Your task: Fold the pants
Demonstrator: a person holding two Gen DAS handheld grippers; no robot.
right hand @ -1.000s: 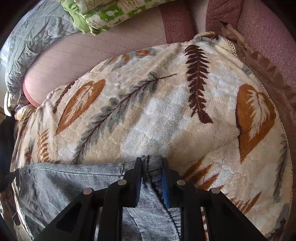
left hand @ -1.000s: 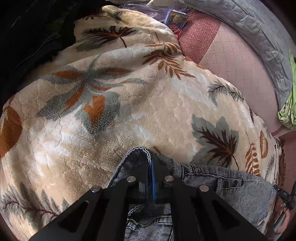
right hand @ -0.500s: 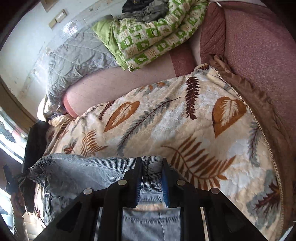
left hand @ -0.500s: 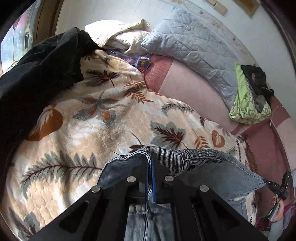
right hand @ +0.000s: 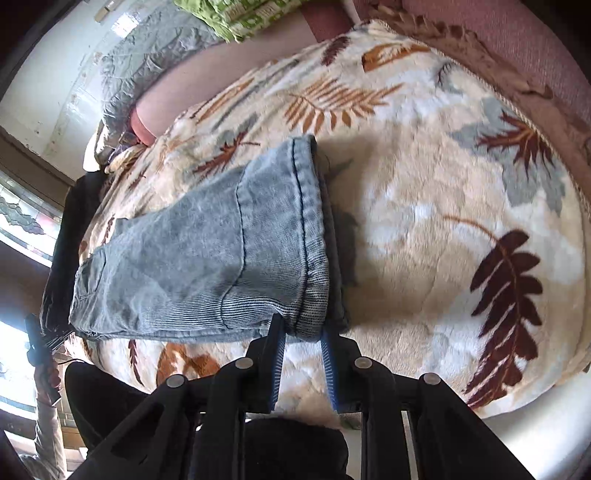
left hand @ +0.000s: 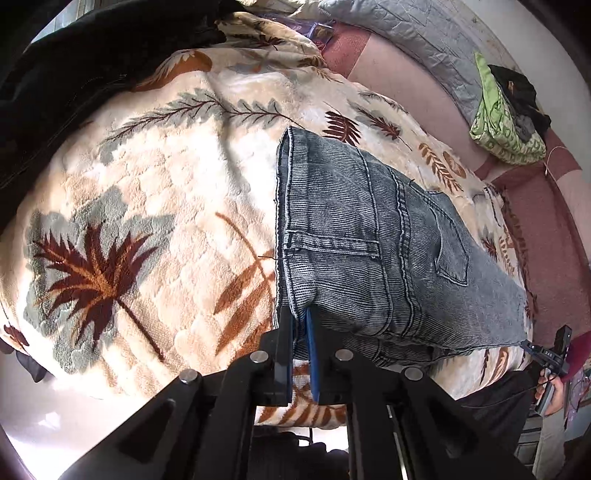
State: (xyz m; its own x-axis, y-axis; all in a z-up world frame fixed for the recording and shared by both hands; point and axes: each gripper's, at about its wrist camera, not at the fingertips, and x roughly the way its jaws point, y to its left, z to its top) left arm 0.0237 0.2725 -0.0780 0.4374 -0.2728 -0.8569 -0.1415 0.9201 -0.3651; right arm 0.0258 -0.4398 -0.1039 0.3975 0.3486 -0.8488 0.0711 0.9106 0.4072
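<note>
The pants are grey-blue washed jeans (left hand: 369,236), held stretched above a leaf-patterned blanket (left hand: 147,221). My left gripper (left hand: 300,321) is shut on the waistband corner, with a belt loop and a back pocket showing beyond it. My right gripper (right hand: 303,330) is shut on the hem end of the jeans (right hand: 221,254), which hang folded between the two grippers. The right gripper also shows small at the far edge of the jeans in the left wrist view (left hand: 546,354). The underside of the jeans is hidden.
A black jacket (left hand: 74,55) lies at the blanket's left end. A grey quilted pillow (left hand: 424,33) and a green patterned bundle (left hand: 506,122) rest along the pink sofa back (left hand: 399,81). The blanket's fringed edge (right hand: 461,40) meets the sofa arm.
Both grippers have lifted the jeans off the blanket and pulled back towards the sofa's front edge. The jeans now hang taut in the air between them, seen from higher up.
</note>
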